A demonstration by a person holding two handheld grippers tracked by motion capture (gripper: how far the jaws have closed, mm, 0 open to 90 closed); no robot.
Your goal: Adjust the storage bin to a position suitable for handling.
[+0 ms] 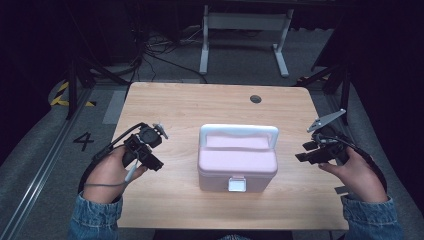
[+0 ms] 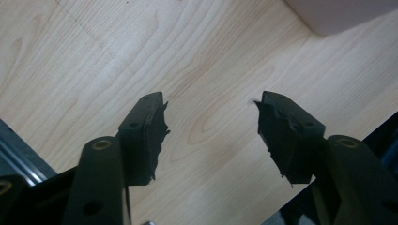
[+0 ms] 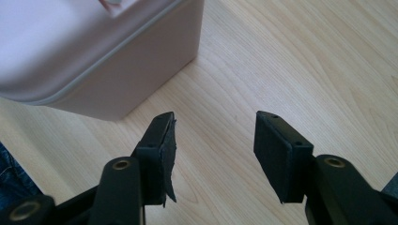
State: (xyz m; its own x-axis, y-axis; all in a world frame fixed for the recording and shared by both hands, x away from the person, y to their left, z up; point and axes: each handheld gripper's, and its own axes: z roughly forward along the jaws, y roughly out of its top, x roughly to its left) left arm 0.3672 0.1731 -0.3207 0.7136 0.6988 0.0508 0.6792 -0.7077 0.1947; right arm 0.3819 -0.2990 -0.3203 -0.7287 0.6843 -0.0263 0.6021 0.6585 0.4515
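Pink box (image 1: 237,160) latch – high view | right tool (image 3: 213,140) view – side wall

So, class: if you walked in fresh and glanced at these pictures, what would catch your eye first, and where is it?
First the pink box with a white handle and a front clasp, standing shut in the middle of the wooden table. Then the two black grippers flanking it, the left gripper and the right gripper, each in a hand, open and apart from the box.
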